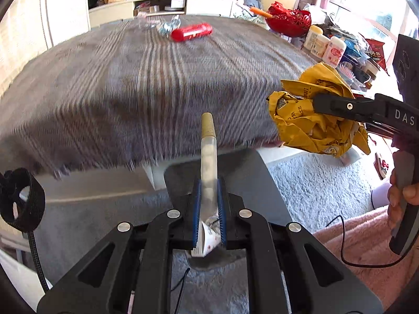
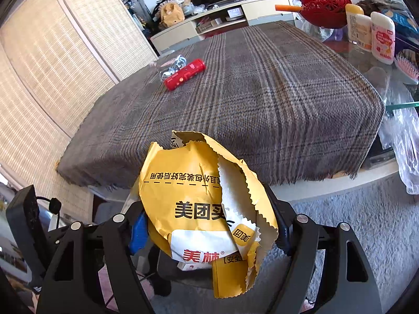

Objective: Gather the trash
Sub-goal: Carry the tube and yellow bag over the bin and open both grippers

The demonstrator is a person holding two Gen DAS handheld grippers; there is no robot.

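**Desk:** Trash in both claws, is that right? Where is each piece?

**Photographer:** Yes. A crumpled yellow paper bag (image 2: 207, 209) printed with black characters sits clamped between the fingers of the right gripper (image 2: 209, 233), held in the air just off the near edge of the table (image 2: 327, 183). The jaws stand wide, but they press on the bag from both sides. In the left wrist view the same bag (image 1: 309, 120) shows at the right, bunched up in that claw, with a person's hand (image 1: 403, 198) on the handle.

**Desk:** And the left one?

**Photographer:** The left gripper (image 1: 209, 206) is closed tight on a squeezed tube with a gold cap (image 1: 208, 162). The cap end points away from the camera towards the table; the flattened, crimped end pokes out behind the blue pads (image 1: 197, 209). It too hangs in the air short of the table edge, above grey carpet (image 1: 314, 183).

**Desk:** What remains on the table?

**Photographer:** A grey plaid cloth (image 2: 262, 91) covers most of it. Far across lie a red wrapper (image 2: 184, 74) and, just beside it, a scrap of clear crinkled plastic (image 2: 171, 65). Along the right side, off the cloth, stand white bottles (image 2: 382, 36) and a red openwork basket (image 2: 324, 5), with a pink hairbrush (image 2: 408, 68) near them.
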